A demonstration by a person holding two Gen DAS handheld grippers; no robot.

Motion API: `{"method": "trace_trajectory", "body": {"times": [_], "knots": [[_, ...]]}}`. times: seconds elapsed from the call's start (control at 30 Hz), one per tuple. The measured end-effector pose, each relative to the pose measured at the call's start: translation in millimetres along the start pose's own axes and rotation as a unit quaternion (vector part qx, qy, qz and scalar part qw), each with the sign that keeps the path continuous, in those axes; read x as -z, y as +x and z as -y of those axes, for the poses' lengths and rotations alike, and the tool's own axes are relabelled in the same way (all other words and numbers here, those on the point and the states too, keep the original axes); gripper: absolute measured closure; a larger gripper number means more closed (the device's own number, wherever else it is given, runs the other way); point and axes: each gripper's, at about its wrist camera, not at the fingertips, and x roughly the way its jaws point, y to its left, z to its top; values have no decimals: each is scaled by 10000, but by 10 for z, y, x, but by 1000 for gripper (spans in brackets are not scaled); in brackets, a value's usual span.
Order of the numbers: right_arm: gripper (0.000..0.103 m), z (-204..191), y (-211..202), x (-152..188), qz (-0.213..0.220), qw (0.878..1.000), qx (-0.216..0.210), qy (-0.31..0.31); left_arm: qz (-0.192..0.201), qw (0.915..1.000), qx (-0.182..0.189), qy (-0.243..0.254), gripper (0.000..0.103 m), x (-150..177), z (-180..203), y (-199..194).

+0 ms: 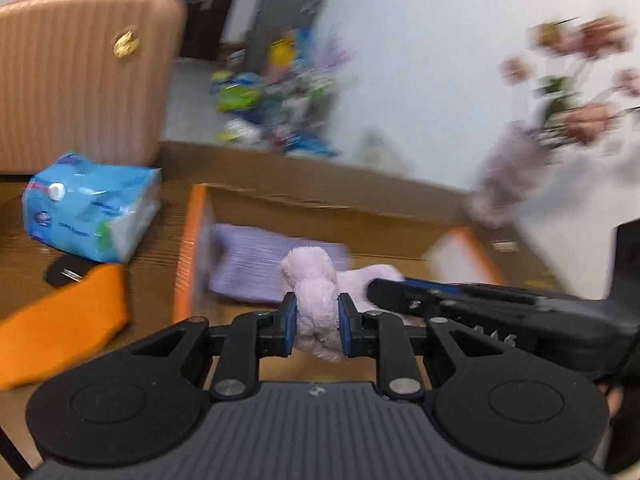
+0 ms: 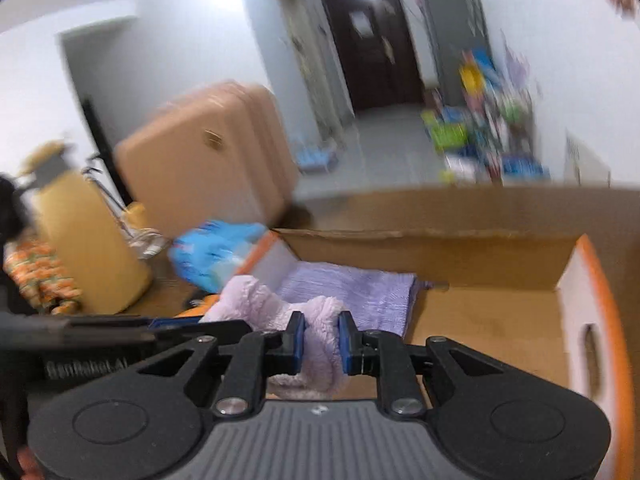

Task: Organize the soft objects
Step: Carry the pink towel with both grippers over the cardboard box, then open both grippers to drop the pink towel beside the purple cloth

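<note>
**A:** Entry, current moment. Start with the biggest item.

**B:** Pink ribbed suitcase, upright at the far left, behind the brown surface. On the surface in front of me sits an open cardboard box with orange-edged flaps. Background is motion-blurred; coloured clutter on the floor by the wall cannot be identified.

**A:** Box contents?

**B:** One folded lavender towel, lying flat on the box floor toward its left end. The rest of the floor shows bare cardboard.

**A:** The item being handled?

**B:** A fluffy pale-purple cloth, bunched up. It hangs above the near-left part of the box, over the near edge of the lavender towel, stretched between both tools.

**A:** Gripper states?

**B:** My left hand-held gripper is nearly closed, its blue pads pinching a fold of the fluffy cloth. My right hand-held gripper is the same: narrow gap, pads pressed into another fold of that cloth. Each tool shows in the other's camera, close alongside.

**A:** Smaller items outside the box?

**B:** Left of it on the surface: a blue tissue pack, an orange cloth nearer me, and a small dark object between them, unidentifiable.
</note>
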Motion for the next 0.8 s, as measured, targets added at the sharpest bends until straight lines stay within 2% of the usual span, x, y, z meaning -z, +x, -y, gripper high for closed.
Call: {"method": "trace_trajectory", "body": {"times": [0.07,0.1,0.13,0.17,0.23,0.3,0.4,0.47,0.6,0.67,0.8], "knots": [[84,48,352,-75,-387,9990,75,205,-198,9990,-278,295,80,-9,-2,229],[79,64,454,-76,-490,9982,139,303,-275,9981,-396,375,78,7,13,316],[80,82,546,-71,-591,9974,218,344,-349,9969,-481,510,75,18,25,375],[80,86,605,-56,-682,9969,315,230,-388,9958,-559,612,65,28,8,401],[78,122,595,4,-560,9974,395,222,-312,9956,-544,692,54,54,-16,398],[66,162,529,9,-601,9969,328,380,-248,9957,-594,660,51,48,-30,325],[65,181,203,-59,-366,9985,320,260,-92,9961,-593,645,49,14,-22,82],[63,232,-43,-119,-197,9989,352,237,80,9957,-613,691,42,-28,37,-155],[53,249,-811,-179,232,9987,461,38,482,9938,-645,763,36,-30,147,-787],[50,276,-1201,-140,433,9974,575,-97,634,9920,-666,862,25,8,233,-1108],[48,381,-1848,-50,658,9936,901,-183,865,9870,-796,1096,23,58,399,-1591]]}}
